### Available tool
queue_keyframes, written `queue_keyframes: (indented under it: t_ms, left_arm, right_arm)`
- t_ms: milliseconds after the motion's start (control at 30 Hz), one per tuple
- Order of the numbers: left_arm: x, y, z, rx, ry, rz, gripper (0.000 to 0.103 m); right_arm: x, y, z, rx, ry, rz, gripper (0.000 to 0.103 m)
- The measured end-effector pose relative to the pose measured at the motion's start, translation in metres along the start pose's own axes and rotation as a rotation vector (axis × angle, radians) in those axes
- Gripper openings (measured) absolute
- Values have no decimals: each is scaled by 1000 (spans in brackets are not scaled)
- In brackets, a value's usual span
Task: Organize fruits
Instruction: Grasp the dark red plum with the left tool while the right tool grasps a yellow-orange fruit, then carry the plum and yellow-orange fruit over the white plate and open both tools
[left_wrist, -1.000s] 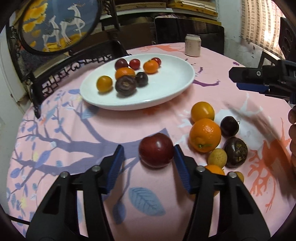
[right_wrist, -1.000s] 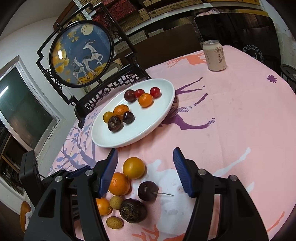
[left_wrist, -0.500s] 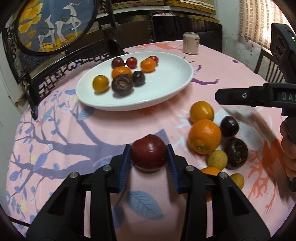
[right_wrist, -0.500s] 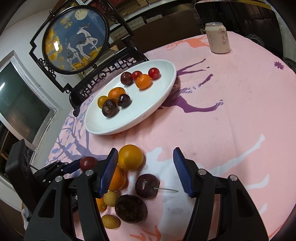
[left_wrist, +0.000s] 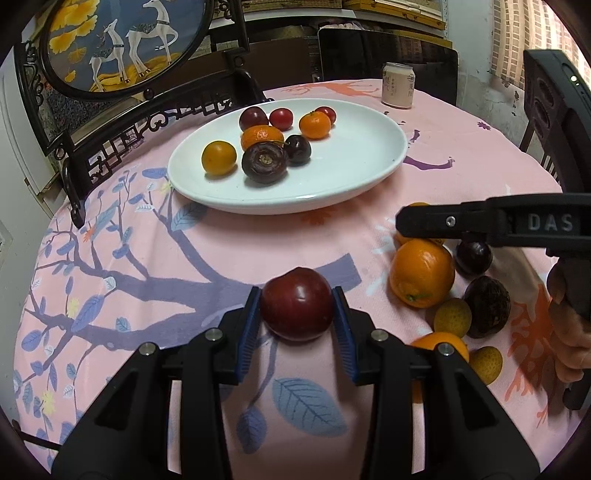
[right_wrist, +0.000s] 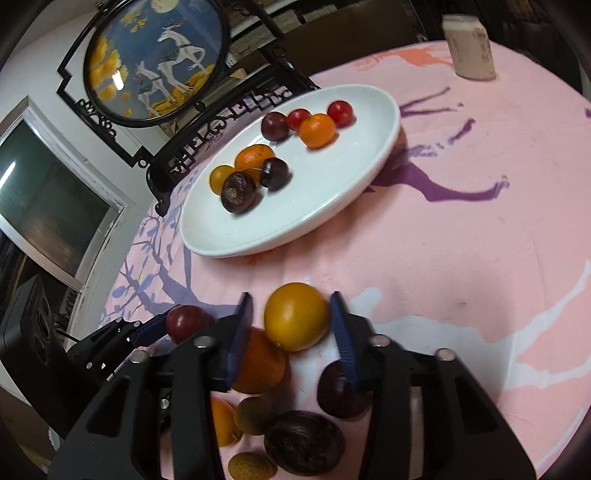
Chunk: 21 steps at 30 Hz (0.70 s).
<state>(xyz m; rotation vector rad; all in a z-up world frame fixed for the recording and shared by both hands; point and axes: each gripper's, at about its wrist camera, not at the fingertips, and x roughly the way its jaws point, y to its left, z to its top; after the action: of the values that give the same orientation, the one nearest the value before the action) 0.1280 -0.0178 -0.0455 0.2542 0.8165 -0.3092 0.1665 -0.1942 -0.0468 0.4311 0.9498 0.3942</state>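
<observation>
lettering "das" on the right gripper, spread around a yellow orange; left gripper pinching a red plum

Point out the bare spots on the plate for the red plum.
The white plate is bare across its right half and near rim. The fruits cluster at its far left: passion fruit, mandarin. The left gripper holds the red plum.
</observation>
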Motion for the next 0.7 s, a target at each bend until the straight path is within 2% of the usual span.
queue_keyframes:
  t_ms: [67,200,300,500,567,700]
  left_arm:
    - [0,0,0,-1,0,-1,39]
    - [0,0,0,-2,-1,-1,39]
    - [-4,2,0,-10,-15,8,38]
    - [-21,14,10,-64,-71,42,38]
    - [-23,21,20,-81,-88,74,38]
    - [-16,40,52,-164,-98,71,38]
  right_arm:
    - [-1,-8,0,47,14,42,36]
    - [-7,-10,-2,50,8,33,36]
    - [-23,-10,-1,27,-55,-7,36]
    - [-69,-1,1,-64,-256,-99,36]
    - [-74,1,7,-82,-290,-112,36]
    - [-69,11,34,-116,-307,-140,36]
